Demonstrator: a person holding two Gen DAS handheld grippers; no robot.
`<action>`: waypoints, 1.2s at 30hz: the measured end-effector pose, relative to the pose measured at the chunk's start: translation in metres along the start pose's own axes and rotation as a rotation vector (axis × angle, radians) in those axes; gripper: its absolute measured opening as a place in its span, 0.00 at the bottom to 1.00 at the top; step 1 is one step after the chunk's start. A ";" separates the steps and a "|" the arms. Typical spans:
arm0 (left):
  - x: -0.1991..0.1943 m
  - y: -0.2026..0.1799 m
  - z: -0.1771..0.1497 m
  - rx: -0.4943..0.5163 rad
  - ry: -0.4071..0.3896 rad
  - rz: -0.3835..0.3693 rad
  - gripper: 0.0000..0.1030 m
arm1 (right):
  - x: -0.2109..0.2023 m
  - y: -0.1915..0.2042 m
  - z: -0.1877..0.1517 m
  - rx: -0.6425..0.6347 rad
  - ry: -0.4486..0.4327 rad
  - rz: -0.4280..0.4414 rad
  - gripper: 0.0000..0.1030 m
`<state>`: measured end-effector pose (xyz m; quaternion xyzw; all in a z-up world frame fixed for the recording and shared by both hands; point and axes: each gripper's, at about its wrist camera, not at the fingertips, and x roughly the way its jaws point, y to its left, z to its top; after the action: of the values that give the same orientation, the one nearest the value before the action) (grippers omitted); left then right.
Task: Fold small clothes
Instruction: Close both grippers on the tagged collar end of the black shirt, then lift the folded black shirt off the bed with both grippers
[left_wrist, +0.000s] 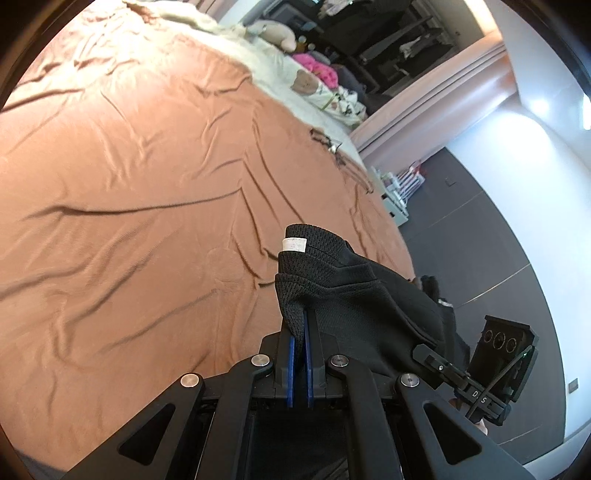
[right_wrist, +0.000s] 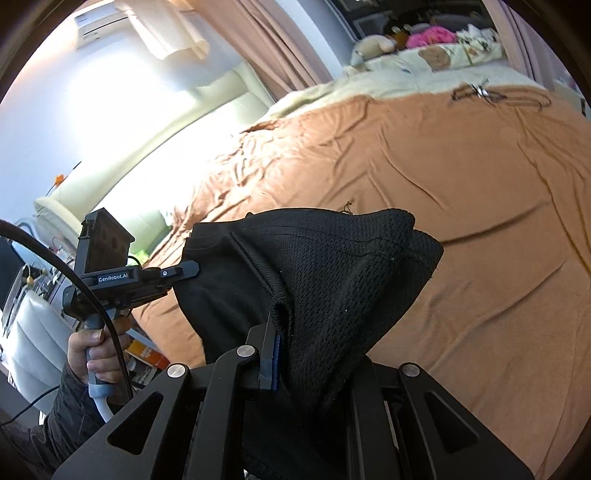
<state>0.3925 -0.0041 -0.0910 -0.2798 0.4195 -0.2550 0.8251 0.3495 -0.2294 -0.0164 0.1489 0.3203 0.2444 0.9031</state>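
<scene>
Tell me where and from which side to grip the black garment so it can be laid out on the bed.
Grip the black garment at its thick ribbed band, one corner per gripper, from the near side. That edge is stiffest and keeps the cloth spread. The left gripper and the right gripper are already shut on it there, above the orange bedspread.

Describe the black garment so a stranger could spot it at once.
Find the wide bed with the orange sheet. Above its near edge, the black garment hangs between the left gripper and right gripper, both with jaws shut on its mesh waistband. It is the only black cloth, with a small white tag.
</scene>
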 end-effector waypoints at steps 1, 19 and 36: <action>-0.006 -0.002 -0.001 0.003 -0.008 -0.002 0.04 | -0.008 0.005 -0.003 -0.010 -0.008 0.002 0.07; -0.159 -0.039 -0.030 0.065 -0.237 -0.008 0.04 | -0.078 0.099 -0.038 -0.194 -0.115 0.098 0.07; -0.302 -0.064 -0.053 0.126 -0.444 0.056 0.04 | -0.094 0.163 -0.050 -0.387 -0.181 0.228 0.07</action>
<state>0.1803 0.1351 0.0924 -0.2654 0.2185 -0.1899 0.9196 0.1971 -0.1380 0.0635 0.0298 0.1665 0.3874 0.9063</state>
